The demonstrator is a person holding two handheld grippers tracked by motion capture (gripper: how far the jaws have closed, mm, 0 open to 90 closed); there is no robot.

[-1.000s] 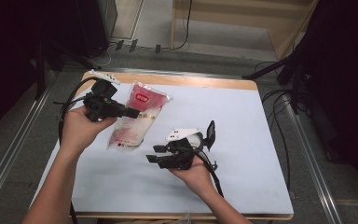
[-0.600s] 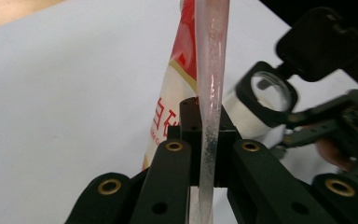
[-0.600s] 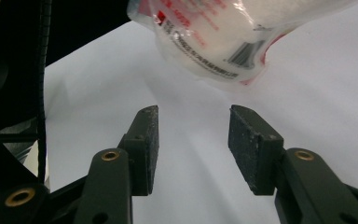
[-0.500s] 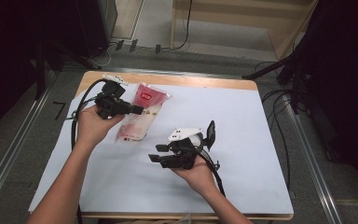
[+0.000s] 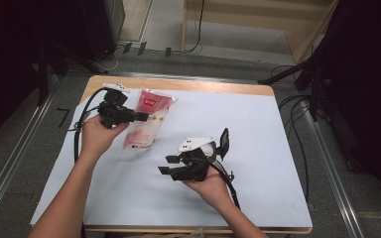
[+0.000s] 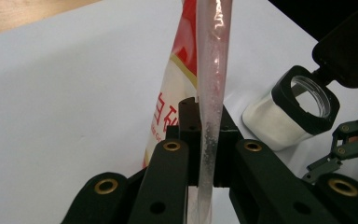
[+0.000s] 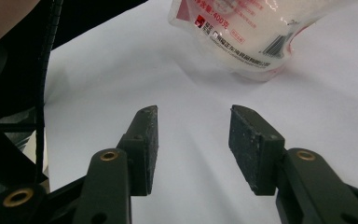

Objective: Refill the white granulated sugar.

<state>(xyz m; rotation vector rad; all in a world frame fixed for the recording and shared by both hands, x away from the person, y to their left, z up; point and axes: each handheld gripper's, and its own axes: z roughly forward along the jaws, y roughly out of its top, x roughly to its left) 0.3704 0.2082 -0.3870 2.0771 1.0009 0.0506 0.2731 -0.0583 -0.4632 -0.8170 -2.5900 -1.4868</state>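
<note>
One bag [image 5: 146,121], pinched at its edge in my left gripper [image 5: 141,117]; one jar [image 6: 291,109] beside; my right gripper [image 7: 193,135] gapes, unladen.

Your bag [image 5: 146,123] is a clear plastic pouch with a red printed top and white powder inside. It lies lengthwise on the far left of the white table sheet, its near end resting on the sheet. Its left edge [image 6: 210,93] is pinched flat and stands thin and upright.
</note>
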